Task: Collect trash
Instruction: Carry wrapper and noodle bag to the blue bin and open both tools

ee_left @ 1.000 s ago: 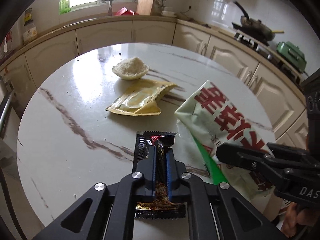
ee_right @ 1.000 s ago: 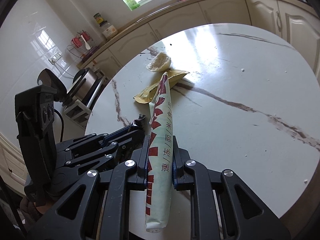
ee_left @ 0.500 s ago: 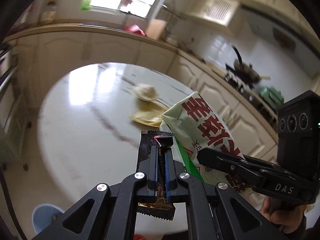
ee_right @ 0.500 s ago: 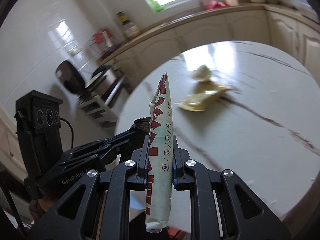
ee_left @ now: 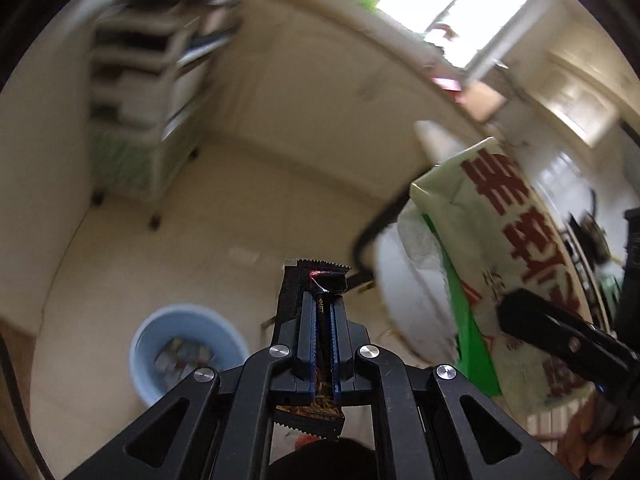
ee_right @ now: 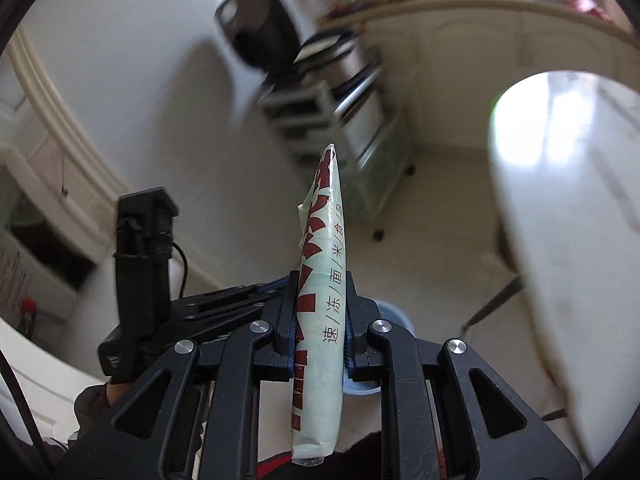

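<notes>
My left gripper (ee_left: 323,305) is shut on a small dark snack wrapper (ee_left: 316,280) with a serrated edge, held in the air over the floor. A light blue bin (ee_left: 182,354) with trash inside stands on the floor below and to the left of it. My right gripper (ee_right: 320,300) is shut on a pale green food bag with red characters (ee_right: 322,280), seen edge-on. That same bag (ee_left: 508,240) shows broadside at the right of the left wrist view, with the right gripper (ee_left: 560,344) below it. A sliver of the blue bin (ee_right: 390,310) peeks out behind the right fingers.
The round marble table (ee_right: 568,240) stands to the right, seen from its edge, with dark legs (ee_right: 492,304) under it. A wheeled shelf cart (ee_right: 340,120) stands against the wall ahead. Cream cabinets and a bright window (ee_left: 456,8) lie beyond. The floor is pale tile.
Both grippers have swung left off the table and rolled, each still holding its trash. The view now faces the floor, the blue bin and the shelf cart instead of the tabletop.
</notes>
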A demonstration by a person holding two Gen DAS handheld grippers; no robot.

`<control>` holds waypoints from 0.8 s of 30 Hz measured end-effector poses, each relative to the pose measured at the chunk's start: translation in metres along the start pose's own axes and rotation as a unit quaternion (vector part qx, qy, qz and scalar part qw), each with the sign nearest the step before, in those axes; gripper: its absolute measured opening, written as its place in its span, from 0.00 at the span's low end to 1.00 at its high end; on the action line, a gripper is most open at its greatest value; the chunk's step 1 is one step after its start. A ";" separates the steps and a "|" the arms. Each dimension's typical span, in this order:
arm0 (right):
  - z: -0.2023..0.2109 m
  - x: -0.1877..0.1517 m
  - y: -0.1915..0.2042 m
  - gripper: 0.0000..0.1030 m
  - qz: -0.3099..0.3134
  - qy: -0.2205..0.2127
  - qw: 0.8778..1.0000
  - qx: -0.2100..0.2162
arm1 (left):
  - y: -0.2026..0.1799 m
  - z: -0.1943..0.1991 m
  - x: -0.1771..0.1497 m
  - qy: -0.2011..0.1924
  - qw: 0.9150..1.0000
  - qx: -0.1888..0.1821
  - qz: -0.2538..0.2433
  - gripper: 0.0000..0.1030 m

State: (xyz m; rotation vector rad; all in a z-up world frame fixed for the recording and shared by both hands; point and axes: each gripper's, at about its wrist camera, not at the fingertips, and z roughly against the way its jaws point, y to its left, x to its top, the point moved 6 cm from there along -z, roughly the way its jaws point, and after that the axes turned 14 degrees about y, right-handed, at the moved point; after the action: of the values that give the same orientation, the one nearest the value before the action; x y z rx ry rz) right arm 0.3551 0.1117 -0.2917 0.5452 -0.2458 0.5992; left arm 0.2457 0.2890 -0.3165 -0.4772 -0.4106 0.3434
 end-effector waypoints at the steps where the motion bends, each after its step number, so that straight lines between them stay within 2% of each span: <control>1: -0.018 0.002 0.003 0.16 0.003 0.015 1.000 0.003 | 0.023 -0.012 -0.001 0.013 1.000 0.001 0.020 0.01; 5: -0.088 0.006 0.007 0.16 0.009 0.077 0.997 -0.006 | 0.081 -0.051 0.000 0.051 0.996 0.003 0.072 0.01; 8: -0.133 0.000 -0.008 0.16 0.002 0.117 0.993 -0.019 | 0.116 -0.083 0.009 0.079 0.991 -0.002 0.106 0.02; 11: -0.169 -0.006 -0.026 0.16 -0.013 0.149 0.988 -0.026 | 0.142 -0.112 0.020 0.105 0.986 0.015 0.127 0.01; 14: -0.196 -0.009 -0.041 0.16 -0.026 0.174 0.984 -0.030 | 0.156 -0.132 0.030 0.127 0.980 0.018 0.154 0.05; 19: -0.228 -0.017 -0.054 0.16 -0.039 0.201 0.978 -0.030 | 0.178 -0.146 0.038 0.151 0.972 0.047 0.176 0.10; 22: -0.239 -0.020 -0.055 0.17 -0.042 0.210 0.976 -0.028 | 0.176 -0.148 0.035 0.157 0.966 0.053 0.196 0.10; 24: -0.241 -0.020 -0.053 0.19 -0.044 0.212 0.976 -0.029 | 0.168 -0.144 0.023 0.152 0.966 0.057 0.202 0.10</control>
State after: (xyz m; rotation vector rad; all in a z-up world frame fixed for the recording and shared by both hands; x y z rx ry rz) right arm 0.3860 0.1989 -0.5217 0.3585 0.1630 0.6054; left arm 0.2943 0.3849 -0.5111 -0.4900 0.0093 0.6741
